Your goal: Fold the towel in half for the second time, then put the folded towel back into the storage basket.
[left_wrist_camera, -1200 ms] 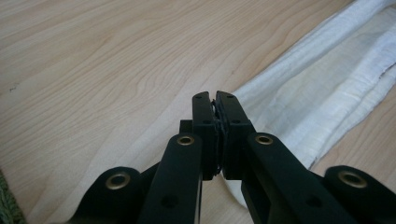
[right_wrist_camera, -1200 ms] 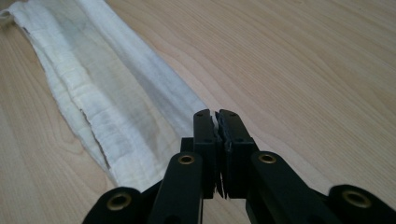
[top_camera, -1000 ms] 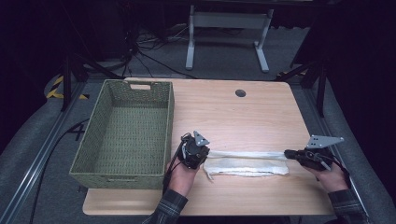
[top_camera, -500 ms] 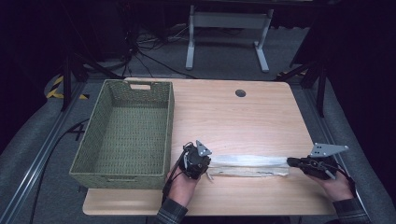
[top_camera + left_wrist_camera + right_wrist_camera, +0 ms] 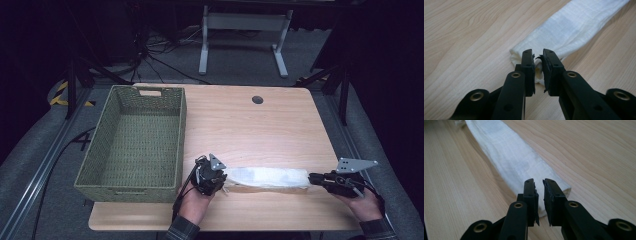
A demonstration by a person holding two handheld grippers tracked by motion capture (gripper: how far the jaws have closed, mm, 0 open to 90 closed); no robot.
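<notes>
Left tongs (image 5: 538, 65) sit at the left end of the folded white cloth (image 5: 265, 177), jaws a narrow gap apart and just been opening; a tuft of the cloth's corner is between them, and the pads don't look pressed on it. Right tongs (image 5: 539, 192) are at the opposite end, jaws also slightly apart and just been opening, tips over the cloth's end with the fabric lying flat below them, not pinched.

Cloth is a long narrow strip lying flat on the bench (image 5: 240, 120), near the front edge. Long axis runs left-right across the bench, straight between the two tongs. Each hand is at its own end, so neither is nearer than the other; each tool points inward along the strip's length.

Pose in the high view: left hand (image 5: 196, 204) comes up from the bottom edge, left tongs (image 5: 220, 181) angled toward the cloth's left end. Right hand (image 5: 364, 204) is low at the bench's front right corner, right tongs (image 5: 314, 178) held about level and pointing left at the cloth's right end.

Woven basket (image 5: 131, 142) stands empty on the left part of the bench, just beside the left hand, well apart from the right one. Cloth is outside it, to its right.

Judgement: looks like a release after laying the strip down. Any next fold or lift turns on that left-right axis, and a move to the basket favours the left hand.
</notes>
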